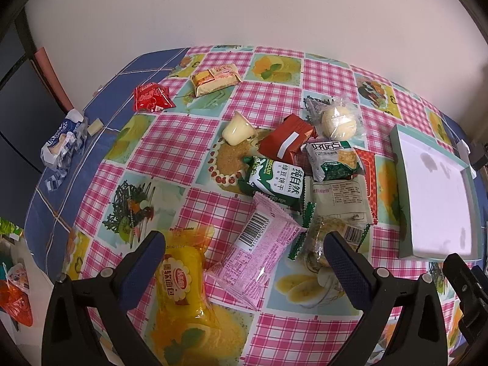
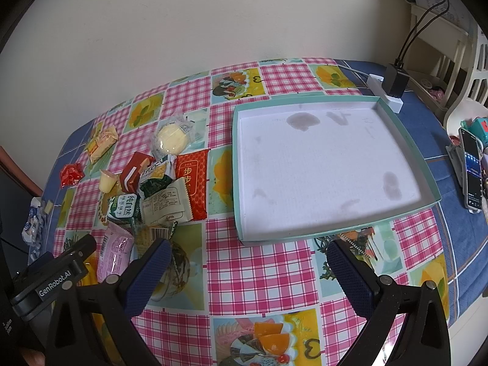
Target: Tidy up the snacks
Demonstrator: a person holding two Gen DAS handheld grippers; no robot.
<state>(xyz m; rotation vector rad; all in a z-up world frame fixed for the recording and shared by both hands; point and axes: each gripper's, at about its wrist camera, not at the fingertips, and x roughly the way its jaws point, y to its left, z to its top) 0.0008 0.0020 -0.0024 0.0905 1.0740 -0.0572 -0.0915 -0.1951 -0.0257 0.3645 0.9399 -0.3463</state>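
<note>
Left tongs (image 1: 244, 259), right tongs (image 2: 248, 263): spread wide, pitched downward, nothing gripped.

The red packet (image 2: 195, 180) lies half hidden beneath the cream packet (image 2: 164, 204).

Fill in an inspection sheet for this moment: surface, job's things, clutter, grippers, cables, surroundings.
Surface: table under a pink checked cloth with food pictures, blue border.
Job's things: pile of snack packets left of the tray, among them a green biscuit packet, a pink packet, a yellow bread packet and a wrapped round cake; a red packet and a yellow packet lie apart. Teal-rimmed tray holds nothing, base stained.
Clutter: crumpled blue-white wrapper at the cloth's edge.
Grippers: left gripper over the pink packet and right gripper over bare cloth, both with jaws wide, holding nothing.
Cables: black leads from a charger on a white power strip.
Surroundings: plain wall; phone on a stand.
</note>
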